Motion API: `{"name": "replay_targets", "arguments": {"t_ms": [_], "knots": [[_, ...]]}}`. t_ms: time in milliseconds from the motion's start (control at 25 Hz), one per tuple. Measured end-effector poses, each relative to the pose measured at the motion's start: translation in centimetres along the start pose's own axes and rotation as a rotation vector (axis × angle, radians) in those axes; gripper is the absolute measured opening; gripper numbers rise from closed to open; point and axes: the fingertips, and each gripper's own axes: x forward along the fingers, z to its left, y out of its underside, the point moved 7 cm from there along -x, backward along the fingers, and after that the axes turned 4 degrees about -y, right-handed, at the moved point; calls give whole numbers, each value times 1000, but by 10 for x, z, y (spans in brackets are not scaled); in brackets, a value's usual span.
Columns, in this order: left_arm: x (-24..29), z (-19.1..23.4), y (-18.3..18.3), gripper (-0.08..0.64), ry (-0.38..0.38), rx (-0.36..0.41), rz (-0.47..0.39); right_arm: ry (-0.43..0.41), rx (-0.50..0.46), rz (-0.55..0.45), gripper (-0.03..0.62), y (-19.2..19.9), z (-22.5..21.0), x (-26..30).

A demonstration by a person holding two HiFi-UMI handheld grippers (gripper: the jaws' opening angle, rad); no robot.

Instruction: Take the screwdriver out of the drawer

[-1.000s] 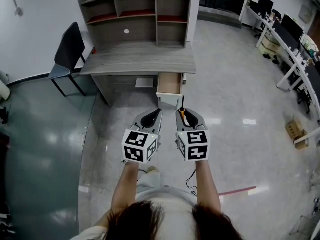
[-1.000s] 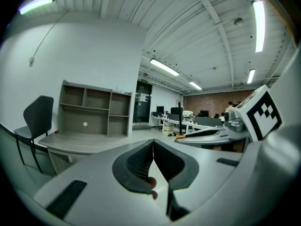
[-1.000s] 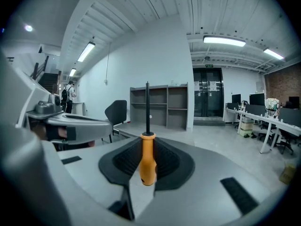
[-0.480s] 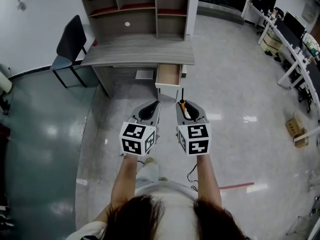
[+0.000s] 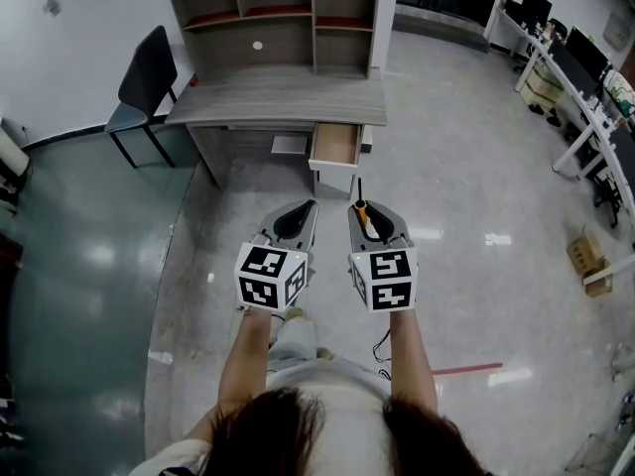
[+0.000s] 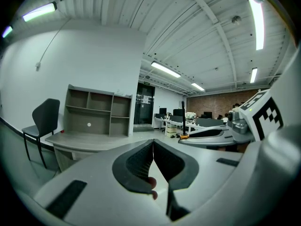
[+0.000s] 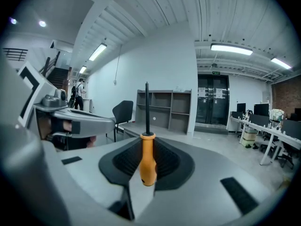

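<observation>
1. I'm looking down at a grey counter (image 5: pixel 278 107) with a shelf unit (image 5: pixel 278 18) on top. A dark chair (image 5: pixel 139 87) sits at its left end, and the drawer (image 5: pixel 335 147) under its right end is pulled open.
2. Office desks (image 5: pixel 585 97) run along the far right, and a cardboard box (image 5: pixel 585 256) is on the floor (image 5: pixel 476 186) near them. Glossy floor lies between the 2 grippers and the counter.
3. Left gripper (image 5: pixel 310 208): jaws pressed together, holding nothing.
4. Right gripper (image 7: pixel 146 145): jaws clamped on the orange handle of the screwdriver (image 7: pixel 147 159). The dark shaft sticks out past the tips toward the counter.
5. So the screwdriver is out of the drawer, well apart from it, over the floor just beside the left gripper.
</observation>
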Motion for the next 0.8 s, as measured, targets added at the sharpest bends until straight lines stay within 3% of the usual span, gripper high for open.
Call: {"name": "replay_targets", "arguments": {"t_ms": [800], "knots": [[-11, -13, 7, 18, 6, 10, 22, 10, 14, -17, 86, 7, 3, -20]]}}
